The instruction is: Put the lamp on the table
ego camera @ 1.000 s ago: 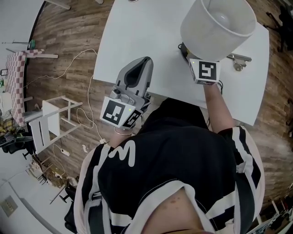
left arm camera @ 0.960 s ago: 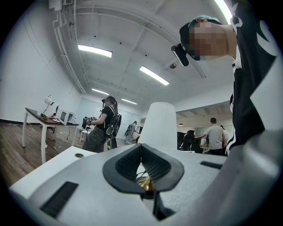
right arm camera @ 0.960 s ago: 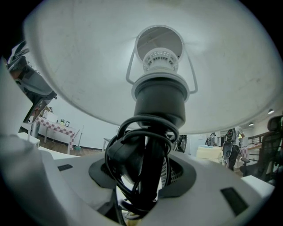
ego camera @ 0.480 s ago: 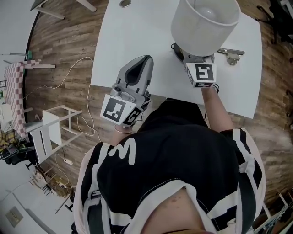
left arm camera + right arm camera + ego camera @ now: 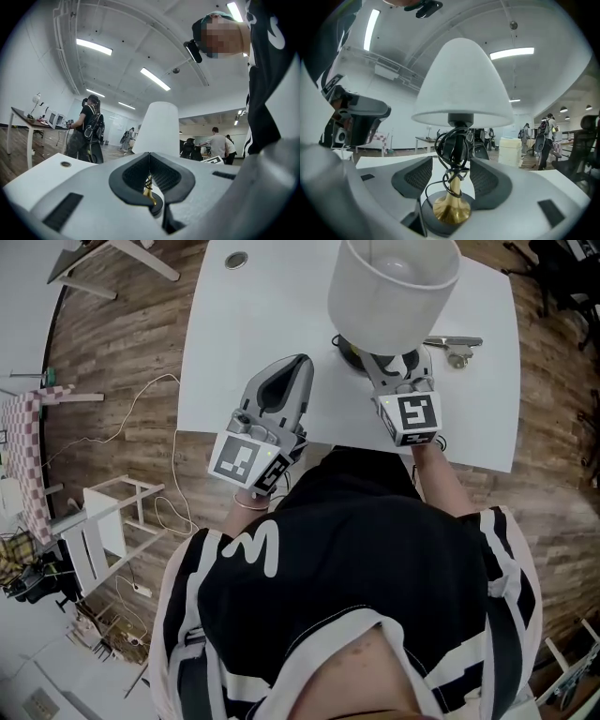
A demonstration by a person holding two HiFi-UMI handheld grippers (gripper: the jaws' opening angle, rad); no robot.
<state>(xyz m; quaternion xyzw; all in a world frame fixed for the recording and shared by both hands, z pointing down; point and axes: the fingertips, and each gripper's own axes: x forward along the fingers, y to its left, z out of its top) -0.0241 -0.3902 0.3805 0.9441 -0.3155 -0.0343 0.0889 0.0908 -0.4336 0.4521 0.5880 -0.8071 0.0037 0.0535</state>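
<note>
The lamp [image 5: 394,287], with a white shade, a brass stem and a round dark base, stands upright on the white table [image 5: 253,315]. Its black cord [image 5: 452,145] is wound round the stem [image 5: 452,197]. My right gripper [image 5: 398,367] is open at the base. Its pads [image 5: 417,176] stand on either side of the stem without touching it. My left gripper [image 5: 286,381] lies near the table's front edge, shut and holding nothing. In the left gripper view the shade [image 5: 159,126] rises beyond the left gripper [image 5: 149,161].
A metal clip-like piece [image 5: 455,345] lies on the table right of the lamp. A cable hole [image 5: 236,259] is at the table's far left. On the wooden floor to the left are a white stool [image 5: 103,512] and a loose cable [image 5: 141,399]. People stand in the background.
The right gripper's jaws have come off the lamp stem and drawn back a little toward the person. The lamp now stands free. The left gripper has kept its place.
</note>
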